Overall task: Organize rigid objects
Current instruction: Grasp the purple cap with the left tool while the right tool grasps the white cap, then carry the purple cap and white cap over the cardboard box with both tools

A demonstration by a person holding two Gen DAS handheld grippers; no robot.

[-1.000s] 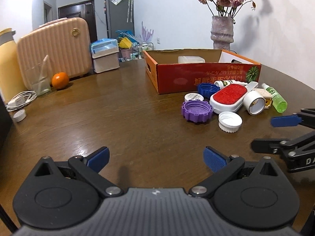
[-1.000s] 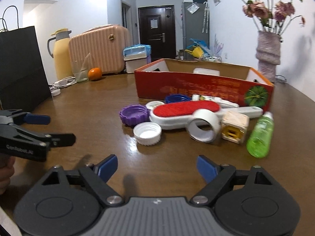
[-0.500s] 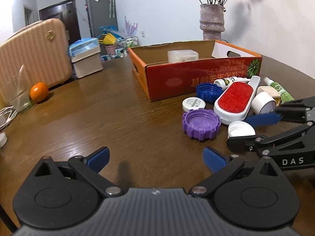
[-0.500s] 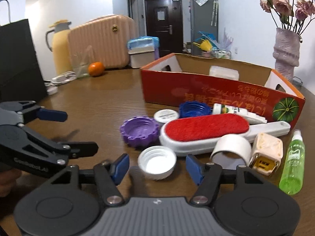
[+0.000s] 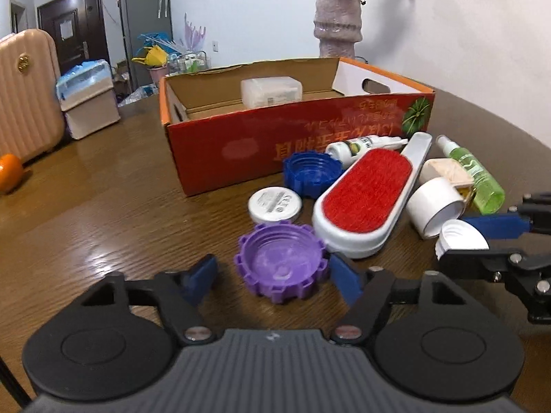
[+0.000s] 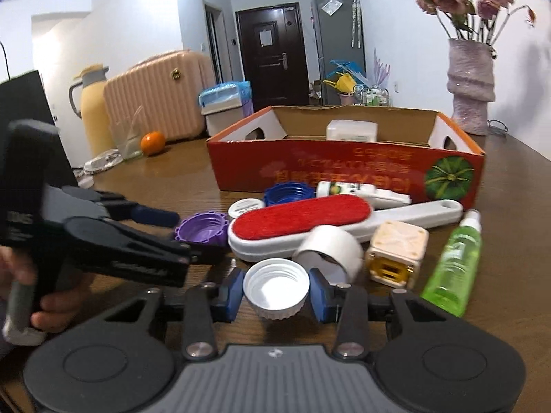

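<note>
Both grippers are at the grasping step. The right gripper (image 6: 275, 294) has just been closing and its pads clamp the white cap (image 6: 276, 287). The left gripper (image 5: 273, 275) has been narrowing around the purple lid (image 5: 280, 265) on the table (image 5: 103, 206); its right pad touches while a gap remains on the left. Next it probably needs to finish closing, then both must lift their loads into the red box (image 5: 296, 141).

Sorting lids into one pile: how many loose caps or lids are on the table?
4: purple cap between the left jaws, white cap between the right jaws, blue cap by the box, flat white lid between. More may be hidden.
</note>
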